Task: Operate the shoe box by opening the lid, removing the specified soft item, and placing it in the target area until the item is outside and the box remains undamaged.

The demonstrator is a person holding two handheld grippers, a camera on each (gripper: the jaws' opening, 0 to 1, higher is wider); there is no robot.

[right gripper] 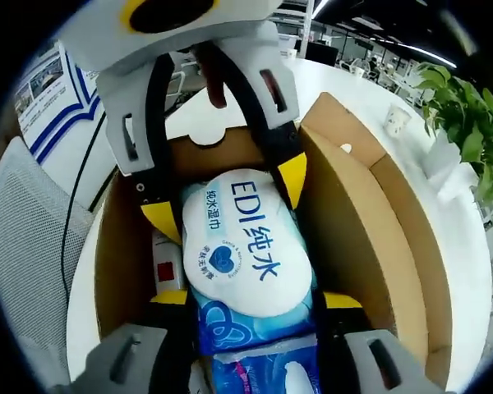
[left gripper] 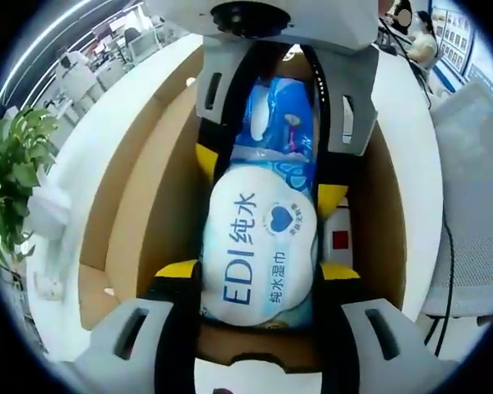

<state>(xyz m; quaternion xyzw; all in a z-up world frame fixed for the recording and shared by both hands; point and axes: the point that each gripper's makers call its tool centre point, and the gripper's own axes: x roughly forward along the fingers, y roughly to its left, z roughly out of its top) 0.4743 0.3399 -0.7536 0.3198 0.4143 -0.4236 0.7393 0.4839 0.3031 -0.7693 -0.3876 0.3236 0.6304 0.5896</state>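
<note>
A soft pack of wet wipes (left gripper: 259, 246), white label over blue wrap, lies lengthwise in the open cardboard shoe box (left gripper: 140, 205). My left gripper (left gripper: 257, 271) is shut on its white labelled end, with a yellow-tipped jaw pressed against each side. From the far end my right gripper (left gripper: 269, 176) clamps the blue end. In the right gripper view the same pack (right gripper: 246, 246) runs between my right gripper (right gripper: 255, 300) at the bottom and my left gripper (right gripper: 226, 197) coming from the top. The box's lid flap (right gripper: 394, 246) stands open to one side.
The box rests on a white table (left gripper: 107, 139). Inside it, beside the pack, lies a white item with a red square (left gripper: 338, 238). A potted plant (right gripper: 464, 107) and a paper cup (right gripper: 397, 121) stand on the table. A grey chair (left gripper: 476, 205) and a black cable (left gripper: 448, 271) are close by.
</note>
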